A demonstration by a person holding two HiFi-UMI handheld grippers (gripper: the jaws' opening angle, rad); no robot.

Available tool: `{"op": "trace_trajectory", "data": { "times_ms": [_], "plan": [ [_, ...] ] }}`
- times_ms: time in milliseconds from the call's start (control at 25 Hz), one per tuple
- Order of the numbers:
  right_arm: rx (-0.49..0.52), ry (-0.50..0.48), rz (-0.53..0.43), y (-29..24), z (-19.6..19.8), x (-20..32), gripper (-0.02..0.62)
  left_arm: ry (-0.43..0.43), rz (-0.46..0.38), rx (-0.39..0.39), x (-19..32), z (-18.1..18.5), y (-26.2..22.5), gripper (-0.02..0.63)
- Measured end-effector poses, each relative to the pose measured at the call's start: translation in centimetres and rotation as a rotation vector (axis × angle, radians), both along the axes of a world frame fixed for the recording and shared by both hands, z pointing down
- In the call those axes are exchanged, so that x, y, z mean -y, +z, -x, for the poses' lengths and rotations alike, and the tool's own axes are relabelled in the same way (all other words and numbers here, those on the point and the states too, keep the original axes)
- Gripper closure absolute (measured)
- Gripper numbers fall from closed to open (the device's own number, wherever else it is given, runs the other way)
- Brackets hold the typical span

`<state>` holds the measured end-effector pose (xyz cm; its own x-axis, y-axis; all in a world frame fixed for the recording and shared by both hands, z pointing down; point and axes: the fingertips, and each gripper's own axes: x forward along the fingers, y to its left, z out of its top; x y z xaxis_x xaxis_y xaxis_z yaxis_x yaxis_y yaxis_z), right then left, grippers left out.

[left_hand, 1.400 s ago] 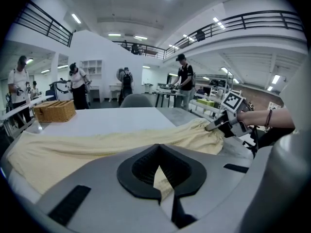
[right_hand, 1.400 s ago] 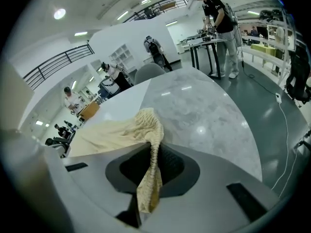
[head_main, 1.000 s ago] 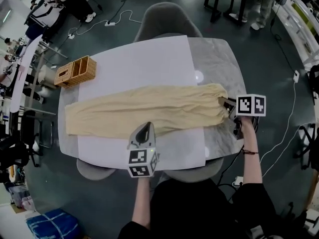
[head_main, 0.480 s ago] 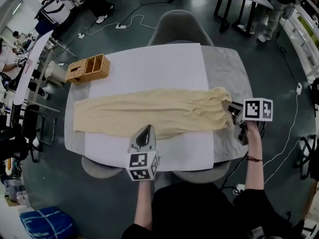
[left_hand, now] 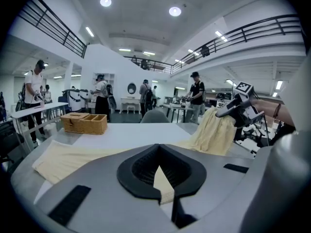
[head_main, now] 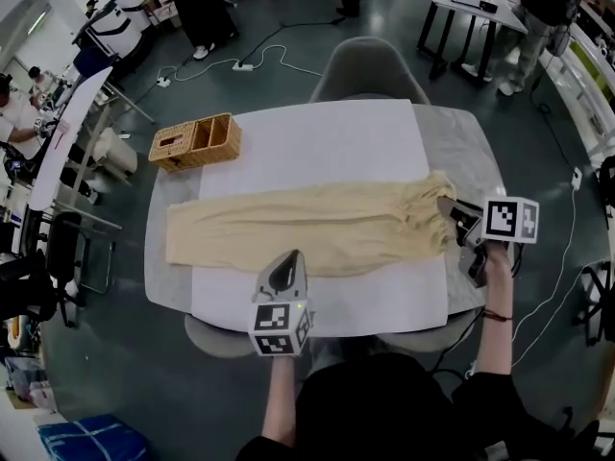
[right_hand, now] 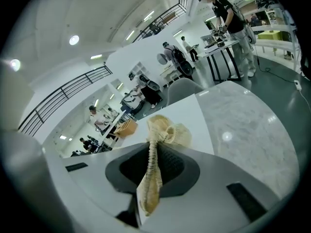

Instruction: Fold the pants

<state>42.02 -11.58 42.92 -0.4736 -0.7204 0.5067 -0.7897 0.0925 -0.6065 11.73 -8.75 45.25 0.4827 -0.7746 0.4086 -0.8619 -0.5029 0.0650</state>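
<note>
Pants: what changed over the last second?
The right gripper, shut on the waistband, raised that end off the table and drew it slightly toward the leg ends. Nothing newly gripped or released. Unchanged: left gripper shut on the pants' near edge about mid-length, leg ends flat, basket in place.

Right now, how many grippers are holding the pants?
2. The right gripper pinches the pants at their raised waist end; the left gripper grips their near edge, about mid-length.
</note>
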Motion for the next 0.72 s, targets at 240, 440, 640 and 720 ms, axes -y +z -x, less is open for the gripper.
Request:
{"op": "trace_trajectory", "data": {
  "times_ms": [240, 440, 640, 720],
  "plan": [
    [-0.029, 0.033, -0.025, -1.3, 4.0, 0.5, 0.551, 0.003, -0.019, -0.019, 0.7, 4.5, -0.6, 0.598],
    [-0.030, 0.037, -0.054, -2.5, 7.4, 1.4, 0.551, 0.003, -0.025, -0.027, 1.5, 7.6, -1.0, 0.598],
    [-0.023, 0.030, -0.080, -3.8, 10.5, 1.3, 0.551, 0.003, -0.031, -0.036, 1.6, 9.9, -1.6, 0.598],
    [-0.016, 0.026, -0.090, -4.2, 11.9, 1.2, 0.551, 0.004, -0.034, -0.038, 1.5, 10.8, -1.7, 0.598]
  ]
}}
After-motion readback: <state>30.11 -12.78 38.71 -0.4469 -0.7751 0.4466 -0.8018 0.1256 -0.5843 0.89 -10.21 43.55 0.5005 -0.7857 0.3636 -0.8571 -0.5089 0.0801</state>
